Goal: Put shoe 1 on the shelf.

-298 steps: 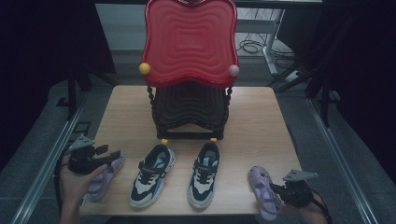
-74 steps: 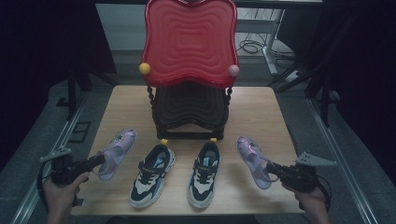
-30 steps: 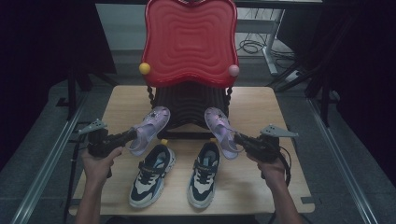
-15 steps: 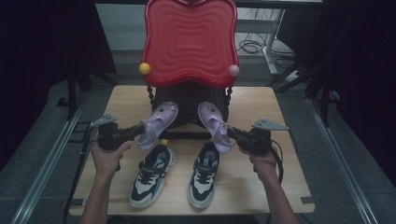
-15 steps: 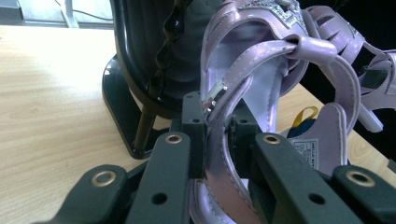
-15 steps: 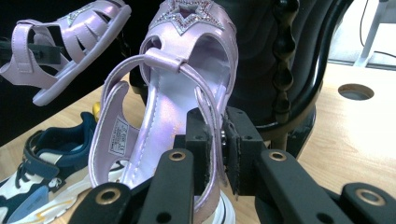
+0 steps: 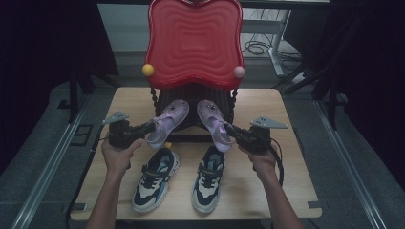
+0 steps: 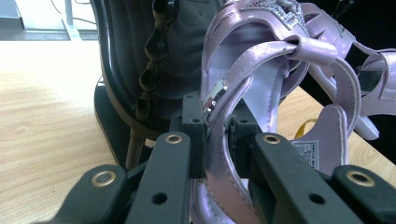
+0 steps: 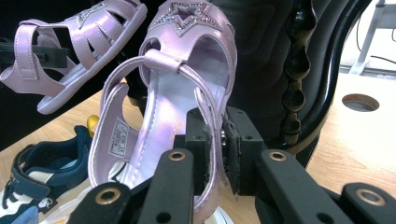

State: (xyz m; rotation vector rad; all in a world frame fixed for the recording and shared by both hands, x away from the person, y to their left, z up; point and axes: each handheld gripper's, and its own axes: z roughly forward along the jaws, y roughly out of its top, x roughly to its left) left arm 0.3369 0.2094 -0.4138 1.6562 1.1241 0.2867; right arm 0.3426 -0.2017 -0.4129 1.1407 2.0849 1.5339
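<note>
Two lilac sandals held up in front of the dark chair, one in each gripper.

The left gripper is clamped on the heel strap of the left lilac sandal, its pads pinching the strap from both sides, and the right gripper is clamped the same way on the side strap of the right lilac sandal. Both sandals are in the air, toes pointing up and away toward the seat of the dark chair, close to each other but apart. The chair's red wavy back rises behind them. Below, on the wooden tabletop, a pair of navy-and-cream sneakers lies side by side between the person's forearms.
</note>
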